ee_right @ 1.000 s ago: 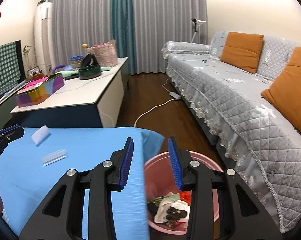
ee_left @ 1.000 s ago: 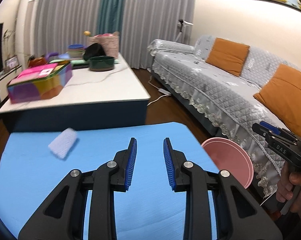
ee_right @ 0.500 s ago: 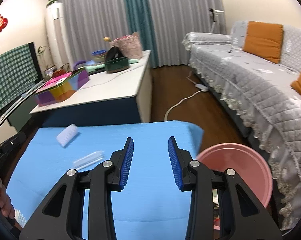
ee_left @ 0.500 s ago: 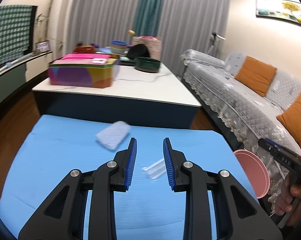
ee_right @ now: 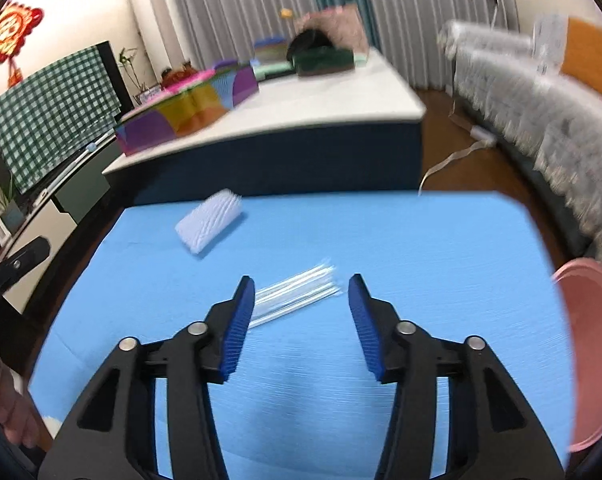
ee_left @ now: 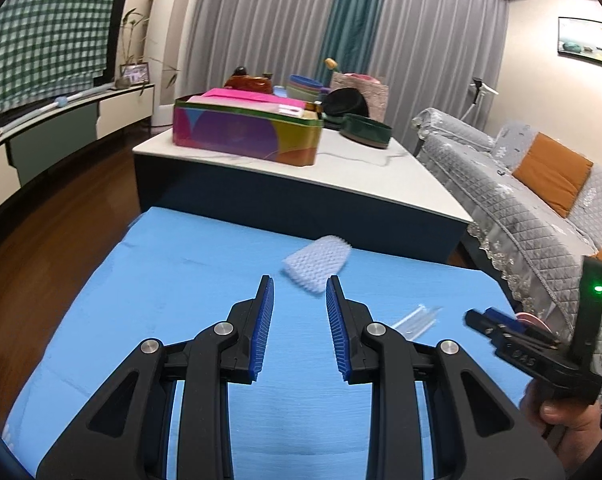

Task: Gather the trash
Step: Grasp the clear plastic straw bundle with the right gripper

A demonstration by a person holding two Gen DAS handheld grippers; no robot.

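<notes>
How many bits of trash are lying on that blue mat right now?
2. A white foam net sleeve lies near the blue mat's far edge, and a clear plastic wrapper lies mid-mat, just ahead of the right gripper. The grippers hide the mat's near part.

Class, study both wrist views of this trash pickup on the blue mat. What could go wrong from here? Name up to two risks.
1. The clear plastic wrapper lies flat and thin on the blue mat; the right tool, whose fingers have just been opening, may slide over it or pinch the mat instead.
2. The pink bin stands off the mat's right edge, so a weakly held wrapper might drop on the way.
</notes>
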